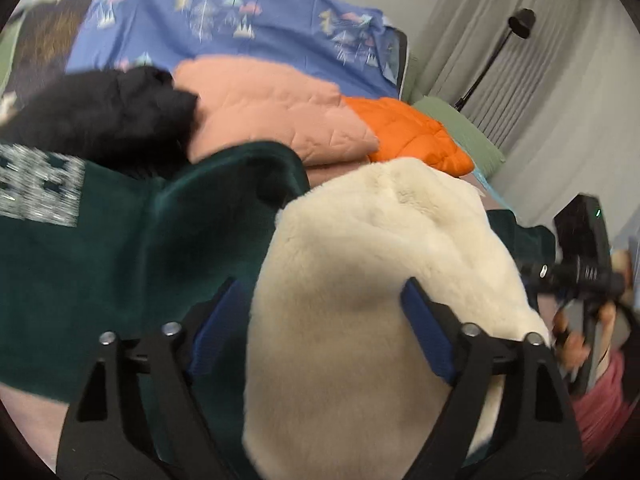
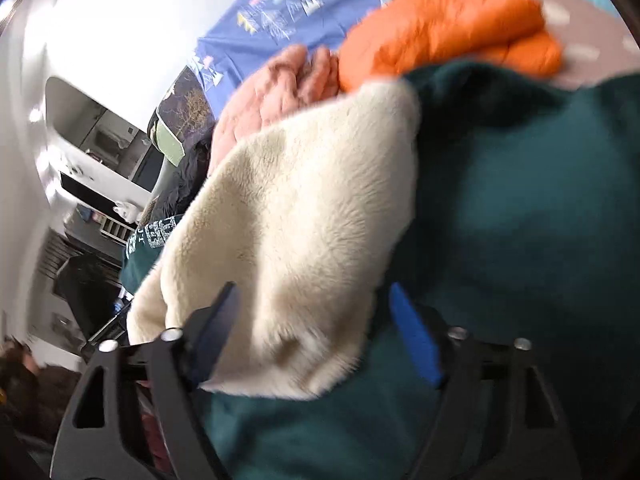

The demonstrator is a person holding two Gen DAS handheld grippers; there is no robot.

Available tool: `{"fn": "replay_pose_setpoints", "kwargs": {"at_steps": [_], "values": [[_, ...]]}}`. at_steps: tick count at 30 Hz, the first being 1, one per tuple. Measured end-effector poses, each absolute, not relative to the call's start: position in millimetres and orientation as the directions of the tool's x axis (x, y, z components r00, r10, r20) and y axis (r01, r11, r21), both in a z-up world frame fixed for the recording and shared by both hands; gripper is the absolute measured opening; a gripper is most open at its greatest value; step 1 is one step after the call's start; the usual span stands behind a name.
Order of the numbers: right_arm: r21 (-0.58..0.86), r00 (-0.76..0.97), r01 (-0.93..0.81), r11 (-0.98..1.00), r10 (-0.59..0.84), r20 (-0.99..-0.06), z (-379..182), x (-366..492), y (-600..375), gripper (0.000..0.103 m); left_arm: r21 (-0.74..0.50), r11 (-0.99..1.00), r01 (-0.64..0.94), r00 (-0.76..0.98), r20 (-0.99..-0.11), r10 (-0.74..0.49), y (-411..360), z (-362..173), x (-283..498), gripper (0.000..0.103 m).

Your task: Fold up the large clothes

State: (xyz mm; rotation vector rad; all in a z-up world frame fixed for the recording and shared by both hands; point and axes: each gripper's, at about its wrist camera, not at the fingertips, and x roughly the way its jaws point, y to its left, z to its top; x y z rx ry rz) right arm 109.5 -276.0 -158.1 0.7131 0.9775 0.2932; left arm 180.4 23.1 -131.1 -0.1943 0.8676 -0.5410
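Item: green fleece (image 1: 100, 264), cream lining (image 1: 360, 280) turned up, on bed before pink quilt (image 1: 280, 112) | my left tongs (image 1: 324, 320) wide | right tongs (image 2: 312, 320) wide, lining between, ungripped | ready for fold.

motion-blurred white pattern (image 1: 40, 186) on green garment (image 1: 100, 264)

place: bedroom | cues: patterned bedsheet (image 1: 248, 36); curtains (image 1: 520, 72); floor lamp (image 1: 520, 24)
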Motion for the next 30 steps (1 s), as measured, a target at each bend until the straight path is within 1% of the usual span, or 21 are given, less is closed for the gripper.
{"fn": "replay_pose_setpoints", "kwargs": {"at_steps": [1, 2, 3, 4, 5, 7, 9, 12, 13, 15, 16, 17, 18, 19, 20, 24, 26, 27, 28, 29, 30], "values": [[0.67, 0.521, 0.087, 0.737, 0.54, -0.661, -164, 113, -270, 0.076, -0.388, 0.844, 0.371, 0.502, -0.681, -0.534, 18, -139, 183, 0.088], [0.671, 0.498, 0.094, 0.735, 0.549, -0.671, -172, 120, -266, 0.036, -0.393, 0.841, 0.372, 0.483, -0.691, -0.537, 13, -145, 186, 0.082], [0.68, 0.496, 0.087, 0.728, 0.56, -0.664, -174, 124, -267, 0.022, -0.406, 0.824, 0.396, 0.446, -0.699, -0.559, 5, -154, 186, 0.07], [0.7, 0.522, 0.068, 0.711, 0.572, -0.632, -170, 124, -272, 0.019, -0.415, 0.804, 0.426, 0.417, -0.698, -0.582, -2, -157, 183, 0.037], [0.71, 0.595, 0.011, 0.704, 0.566, -0.571, -155, 119, -281, 0.018, -0.41, 0.797, 0.444, 0.414, -0.695, -0.588, -5, -156, 180, 0.026], [0.627, 0.708, -0.078, 0.775, 0.486, -0.512, -125, 105, -294, 0.018, -0.395, 0.768, 0.505, 0.479, -0.611, -0.63, -4, -137, 164, 0.021], [0.539, 0.707, -0.127, 0.833, 0.457, -0.539, -115, 96, -300, 0.018, -0.379, 0.742, 0.553, 0.503, -0.559, -0.659, 0, -122, 145, 0.021], [0.42, 0.593, -0.142, 0.897, 0.416, -0.689, -140, 86, -292, 0.022, -0.257, 0.754, 0.605, 0.481, -0.637, -0.603, -8, -132, 122, 0.024], [0.386, 0.57, -0.142, 0.911, 0.394, -0.721, -150, 81, -290, 0.027, -0.214, 0.761, 0.612, 0.482, -0.663, -0.573, -8, -139, 116, 0.031], [0.404, 0.576, -0.119, 0.907, 0.395, -0.716, -157, 70, -299, 0.049, -0.205, 0.779, 0.592, 0.492, -0.674, -0.551, 1, -148, 113, 0.046], [0.431, 0.586, -0.106, 0.896, 0.406, -0.701, -154, 68, -305, 0.063, -0.229, 0.792, 0.565, 0.499, -0.67, -0.55, 9, -150, 116, 0.059], [0.491, 0.604, -0.102, 0.865, 0.446, -0.661, -146, 68, -319, 0.066, -0.255, 0.8, 0.543, 0.505, -0.663, -0.553, 15, -148, 124, 0.067], [0.524, 0.619, -0.1, 0.846, 0.465, -0.633, -140, 70, -327, 0.066, -0.309, 0.806, 0.505, 0.513, -0.643, -0.568, 25, -144, 133, 0.07], [0.558, 0.638, -0.093, 0.824, 0.48, -0.603, -134, 75, -337, 0.072, -0.347, 0.802, 0.486, 0.515, -0.628, -0.584, 33, -140, 141, 0.076], [0.59, 0.655, -0.078, 0.804, 0.487, -0.578, -125, 85, -345, 0.082, -0.405, 0.795, 0.451, 0.518, -0.607, -0.603, 43, -135, 156, 0.083], [0.636, 0.634, 0.053, 0.77, 0.466, -0.617, -124, 134, -366, 0.084, -0.515, 0.791, 0.329, 0.477, -0.633, -0.61, 39, -144, 213, 0.084], [0.674, 0.573, 0.082, 0.734, 0.519, -0.635, -135, 158, -362, 0.084, -0.552, 0.785, 0.281, 0.405, -0.674, -0.618, 27, -161, 238, 0.081], [0.677, 0.545, 0.094, 0.73, 0.531, -0.649, -140, 169, -357, 0.081, -0.548, 0.799, 0.248, 0.376, -0.705, -0.601, 17, -170, 250, 0.078], [0.671, 0.519, 0.094, 0.735, 0.539, -0.663, -145, 174, -349, 0.056, -0.546, 0.803, 0.24, 0.353, -0.721, -0.596, 7, -177, 258, 0.051], [0.668, 0.492, 0.076, 0.74, 0.555, -0.671, -147, 183, -342, 0.011, -0.558, 0.788, 0.26, 0.325, -0.718, -0.616, -1, -178, 263, 0.014], [0.662, 0.502, 0.062, 0.747, 0.55, -0.668, -141, 186, -337, 0.012, -0.559, 0.778, 0.288, 0.317, -0.71, -0.628, -11, -172, 265, 0.014]]}}
